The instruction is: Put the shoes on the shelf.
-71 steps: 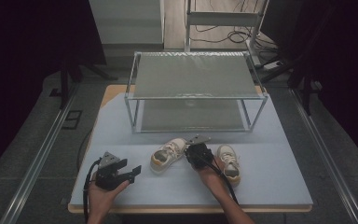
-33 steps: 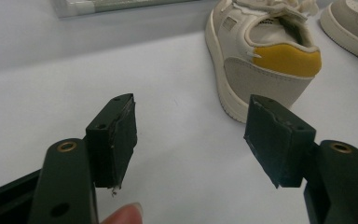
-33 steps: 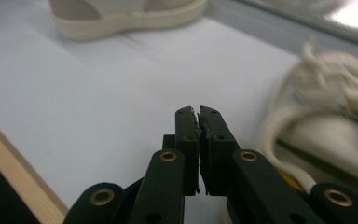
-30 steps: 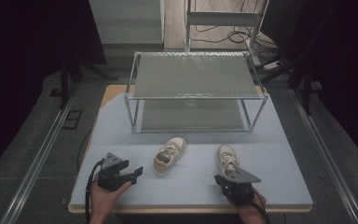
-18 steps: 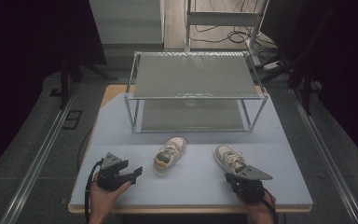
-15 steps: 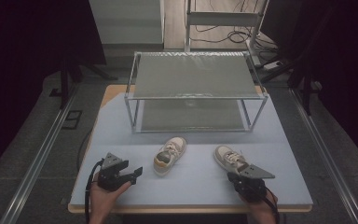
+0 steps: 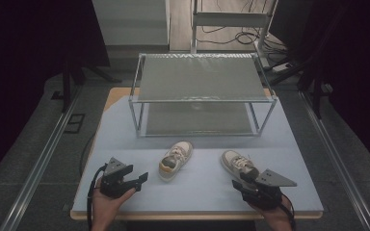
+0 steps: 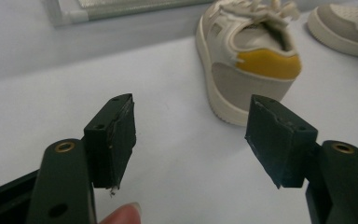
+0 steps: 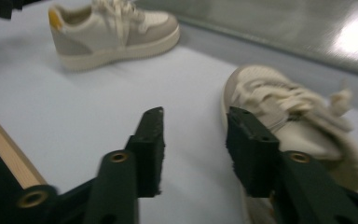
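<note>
Resting near the table's front edge, the right gripper has just been opening its jaws, nothing between them; the right shoe lies just beside, perhaps brushing one finger. The left gripper gapes wide and empty, the yellow-heeled left shoe beyond. Both are pale lace-up sneakers with thick rubbery soles. Farther off stands a metal two-tier rack.

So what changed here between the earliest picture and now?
The right tongs let go of the right beige lace-up sneaker and drew back toward the table's near edge; their jaws have just been opening, with nothing between them. That sneaker now lies angled, toe toward the two-tier metal rack. The left tongs, open, and the left beige sneaker with a yellow heel stayed put.
</note>
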Available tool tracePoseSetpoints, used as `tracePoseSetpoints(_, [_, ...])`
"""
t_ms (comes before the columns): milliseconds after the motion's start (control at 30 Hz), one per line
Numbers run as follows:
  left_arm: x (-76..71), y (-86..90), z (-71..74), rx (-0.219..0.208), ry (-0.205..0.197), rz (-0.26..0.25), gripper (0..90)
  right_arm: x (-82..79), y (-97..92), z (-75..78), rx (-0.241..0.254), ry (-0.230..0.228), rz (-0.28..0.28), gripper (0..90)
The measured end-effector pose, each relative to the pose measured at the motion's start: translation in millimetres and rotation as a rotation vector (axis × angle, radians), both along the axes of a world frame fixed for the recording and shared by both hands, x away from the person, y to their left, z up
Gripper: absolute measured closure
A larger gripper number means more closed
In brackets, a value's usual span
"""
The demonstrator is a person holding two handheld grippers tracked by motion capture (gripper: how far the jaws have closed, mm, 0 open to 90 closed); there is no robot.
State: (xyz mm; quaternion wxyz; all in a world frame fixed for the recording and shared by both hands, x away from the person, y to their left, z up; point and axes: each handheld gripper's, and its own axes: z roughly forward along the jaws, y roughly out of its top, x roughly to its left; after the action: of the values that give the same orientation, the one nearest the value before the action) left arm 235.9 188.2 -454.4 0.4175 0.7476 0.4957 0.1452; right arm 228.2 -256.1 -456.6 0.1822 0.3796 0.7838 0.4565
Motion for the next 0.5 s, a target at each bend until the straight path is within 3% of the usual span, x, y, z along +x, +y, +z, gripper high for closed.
tracePoseSetpoints(167, [-1.1, -2.3, 7.8, -0.001, -0.012, -0.009, 31.0, -1.4, -10.3, 16.3, 0.034, -0.038, -0.026, 40.4])
tracePoseSetpoints(333, [-0.1, -8.1, 10.7, 0.013, -0.006, -0.024, 29.3, 3.9, -24.2, 24.1, 0.042, -0.026, -0.054, 34.1])
tracePoseSetpoints(500, [2.1, -12.6, 17.1, 0.022, -0.011, -0.039, 28.1, 12.4, -35.2, 24.6, -0.008, 0.003, -0.083, 29.4])
